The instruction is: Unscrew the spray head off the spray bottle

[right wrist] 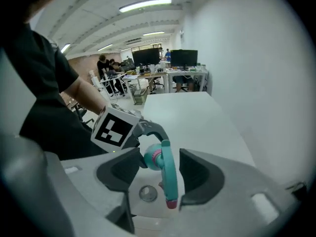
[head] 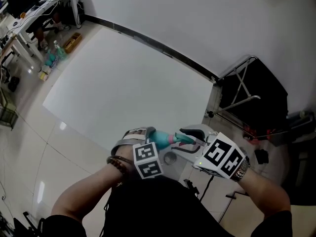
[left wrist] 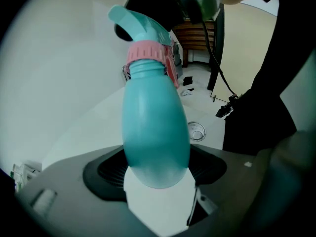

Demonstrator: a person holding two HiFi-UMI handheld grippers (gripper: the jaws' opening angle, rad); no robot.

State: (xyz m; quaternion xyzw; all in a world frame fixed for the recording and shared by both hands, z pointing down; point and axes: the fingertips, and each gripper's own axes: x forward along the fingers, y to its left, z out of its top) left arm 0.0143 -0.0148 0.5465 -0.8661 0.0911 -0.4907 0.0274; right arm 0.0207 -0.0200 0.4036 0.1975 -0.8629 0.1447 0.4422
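Our left gripper point(left wrist: 156, 171) clamps the bottle point(left wrist: 155, 127), light, slick plastic, at lower centre. Our right gripper point(right wrist: 156, 173) gapes loosely around the head point(right wrist: 168, 174). We'd pinch the ribbed collar point(left wrist: 147, 52).

The white surface point(head: 123, 78) lies open through to its far edge. The spray bottle point(left wrist: 155, 127) fills the gap of the left claw point(left wrist: 157, 172). A black folding frame point(head: 256, 88) stands past the right edge, and bottles point(head: 53, 56) stand beside the left edge.

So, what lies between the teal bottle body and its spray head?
A pink plastic collar at the neck of the teal plastic bottle, shown in the left gripper view.
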